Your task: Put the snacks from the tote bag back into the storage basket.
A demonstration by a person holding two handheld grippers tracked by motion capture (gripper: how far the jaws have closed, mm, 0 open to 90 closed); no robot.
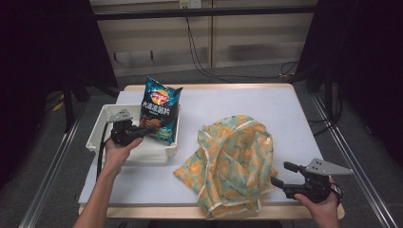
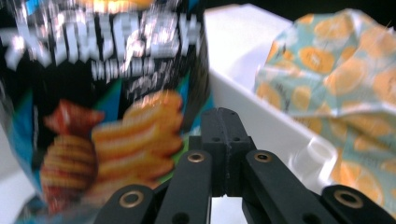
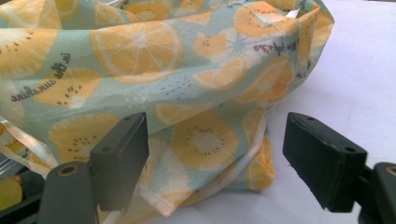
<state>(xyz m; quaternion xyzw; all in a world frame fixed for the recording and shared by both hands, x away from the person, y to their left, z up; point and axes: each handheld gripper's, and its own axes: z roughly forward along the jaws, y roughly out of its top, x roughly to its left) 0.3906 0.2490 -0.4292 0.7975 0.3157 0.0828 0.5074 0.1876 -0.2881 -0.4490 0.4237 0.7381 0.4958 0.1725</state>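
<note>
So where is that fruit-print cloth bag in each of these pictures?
High view: the fruit-print bag lies crumpled right of centre on the table, beside the white bin.
Left gripper view: upper right, beyond the bin's wall.
Right gripper view: it spreads across the top and left, just ahead of the open jaws.
Shared landmark: its orange-slice print.

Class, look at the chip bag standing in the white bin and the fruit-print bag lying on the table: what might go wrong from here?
1. The left claw is shut beside the chip bag, apparently on nothing; lifting now may leave it behind in the white bin.
2. The chip bag stands tall; a nudge could topple it.
3. The right claw is open around the limp fruit-print bag, which may slip or bunch when pinched.
</note>
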